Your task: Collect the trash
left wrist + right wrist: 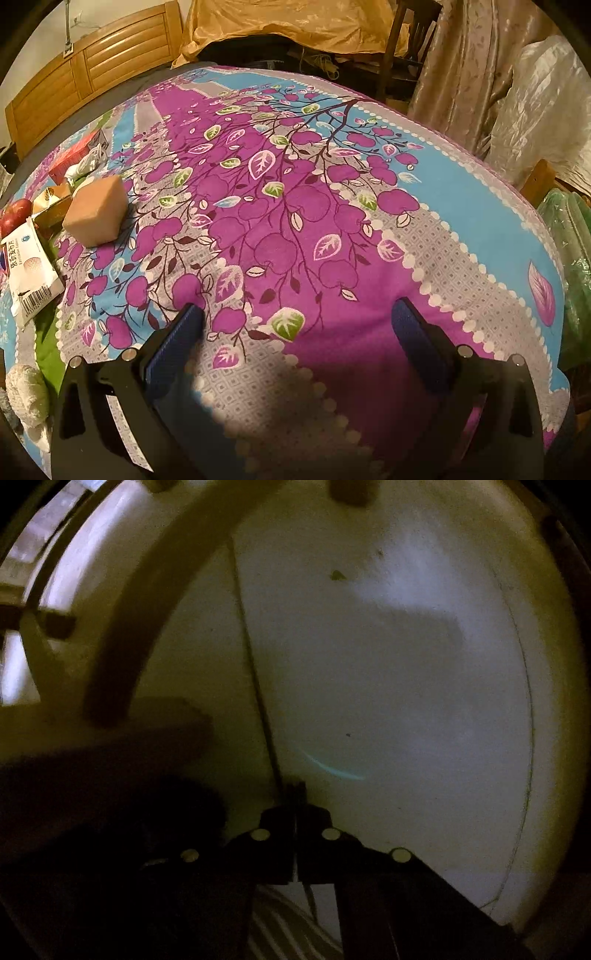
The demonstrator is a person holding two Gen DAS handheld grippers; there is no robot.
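Most of the left wrist view is taken up by a floral cloth, purple, blue and grey with leaves and fruit shapes, spread over a table or bed; which one cannot be told. Beyond it, from eleven to one o'clock, a slatted wooden panel and a draped golden sheet stand at the back, with pale curtain fabric and clear plastic wrapping toward two o'clock.

Clutter, where any trash would be, sits at the cloth's edge around nine o'clock. Largest is a tan cube-shaped block, resting on the cloth. Just beside it, toward the rim, lies a white printed packet with a barcode, then a gold-coloured box and a red apple. A fluffy white lump lies at eight o'clock. Which of these counts as trash cannot be told.

The left gripper hovers over the bare cloth at six o'clock, its blue-padded fingers spread wide apart with nothing between them, well apart from the clutter.

The right wrist view is dark and blurred. It faces down onto a pale floor with a dark seam running from twelve toward six o'clock, and a curved pale bar at ten o'clock. The right gripper has its fingers pressed together, and nothing can be seen held between them.
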